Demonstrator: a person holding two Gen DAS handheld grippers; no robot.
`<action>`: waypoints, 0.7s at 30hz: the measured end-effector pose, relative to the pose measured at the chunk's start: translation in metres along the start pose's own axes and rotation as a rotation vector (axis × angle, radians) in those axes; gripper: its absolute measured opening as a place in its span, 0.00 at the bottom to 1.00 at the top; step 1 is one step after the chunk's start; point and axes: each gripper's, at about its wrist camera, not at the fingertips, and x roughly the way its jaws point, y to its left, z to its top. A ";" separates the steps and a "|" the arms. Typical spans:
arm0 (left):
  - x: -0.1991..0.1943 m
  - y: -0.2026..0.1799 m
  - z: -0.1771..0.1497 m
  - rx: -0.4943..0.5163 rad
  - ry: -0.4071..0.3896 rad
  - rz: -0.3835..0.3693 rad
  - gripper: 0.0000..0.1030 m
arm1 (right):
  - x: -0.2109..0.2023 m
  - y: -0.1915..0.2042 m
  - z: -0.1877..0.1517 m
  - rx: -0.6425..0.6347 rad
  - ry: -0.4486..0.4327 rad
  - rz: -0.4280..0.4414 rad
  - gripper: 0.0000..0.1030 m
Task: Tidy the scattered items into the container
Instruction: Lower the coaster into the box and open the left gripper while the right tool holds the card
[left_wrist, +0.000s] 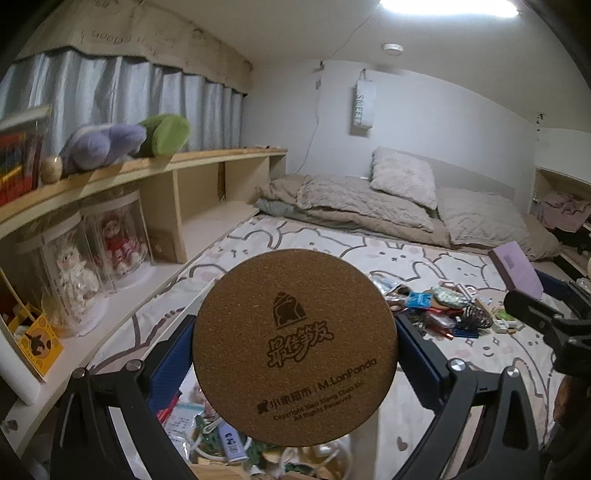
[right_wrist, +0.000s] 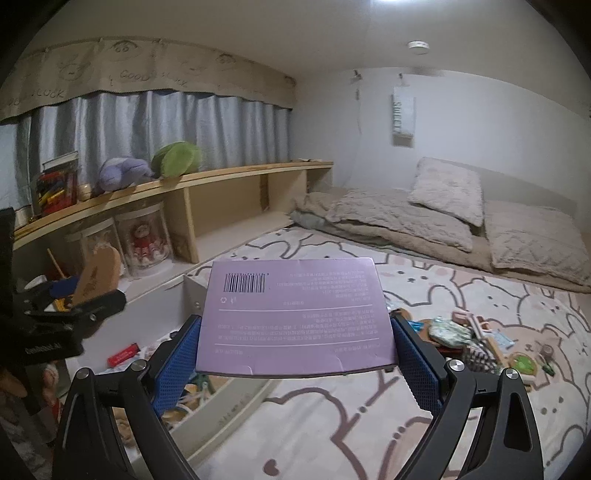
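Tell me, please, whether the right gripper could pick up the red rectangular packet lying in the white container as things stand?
Probably not yet: the right gripper has its jaws shut on the flat purple cardboard box. The red rectangular packet lies uncovered in the white container.

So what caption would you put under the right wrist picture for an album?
Right gripper holds a purple box above the bunny-print bedspread, scattered items waiting beyond.

Each tool, the left tool (left_wrist: 294, 347) and the right tool (right_wrist: 297, 341), had black curved arms with silver screws near the joints, and blue textured pads (right_wrist: 176, 360) lined the fingers.
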 end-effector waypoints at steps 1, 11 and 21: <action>0.004 0.004 -0.002 -0.005 0.009 0.003 0.97 | 0.003 0.003 0.000 -0.003 0.004 0.006 0.94; 0.058 0.019 -0.017 -0.015 0.147 -0.021 0.97 | 0.033 0.028 -0.003 -0.007 0.047 0.066 0.94; 0.121 0.017 -0.026 -0.043 0.394 -0.129 0.97 | 0.042 0.028 -0.005 0.012 0.062 0.078 0.94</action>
